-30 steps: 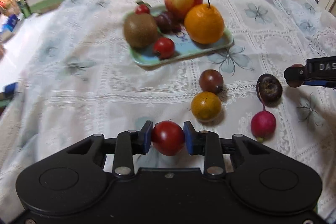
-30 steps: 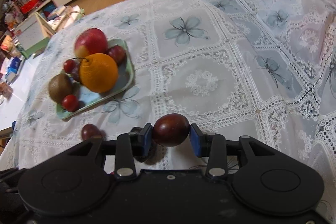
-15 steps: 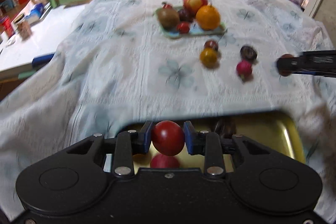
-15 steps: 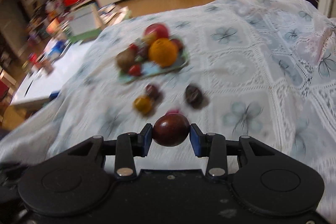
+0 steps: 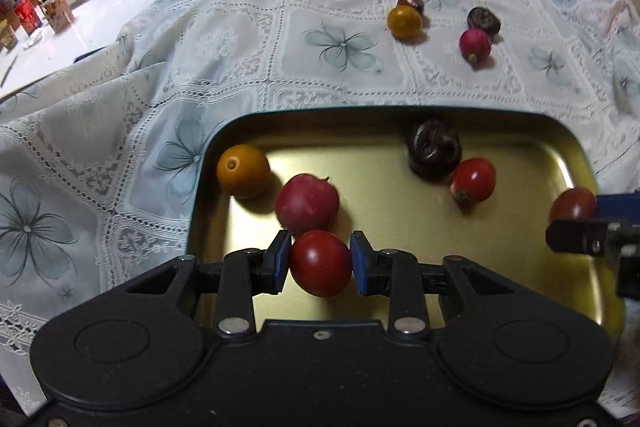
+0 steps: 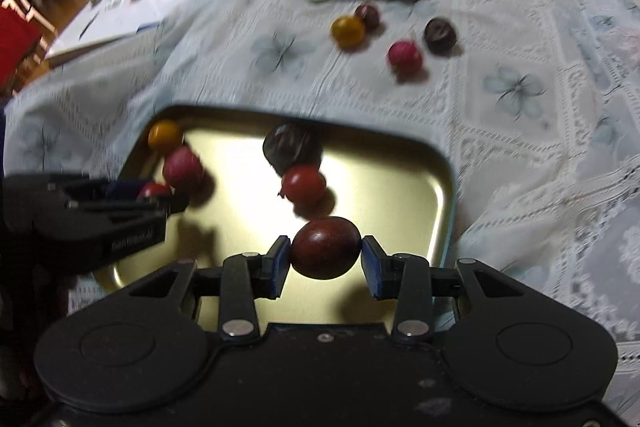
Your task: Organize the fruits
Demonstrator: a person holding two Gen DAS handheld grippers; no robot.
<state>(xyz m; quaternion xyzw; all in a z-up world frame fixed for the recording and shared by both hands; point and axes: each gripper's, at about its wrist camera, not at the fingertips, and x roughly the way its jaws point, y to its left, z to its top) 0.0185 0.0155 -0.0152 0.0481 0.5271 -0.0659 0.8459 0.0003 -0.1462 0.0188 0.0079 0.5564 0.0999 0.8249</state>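
The left gripper (image 5: 321,262) pinches a red tomato (image 5: 320,263) over the gold tray (image 5: 400,119); the right gripper (image 6: 325,259) pinches a dark plum (image 6: 325,247) there too. Dropped from high, they may bump the four fruits inside and roll out. Four small fruits wait on the cloth (image 5: 240,39).

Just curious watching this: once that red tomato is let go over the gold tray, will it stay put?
Probably not: the red tomato is round and glossy, and the gold tray looks smooth, so it may roll. The raised rim should stop it.
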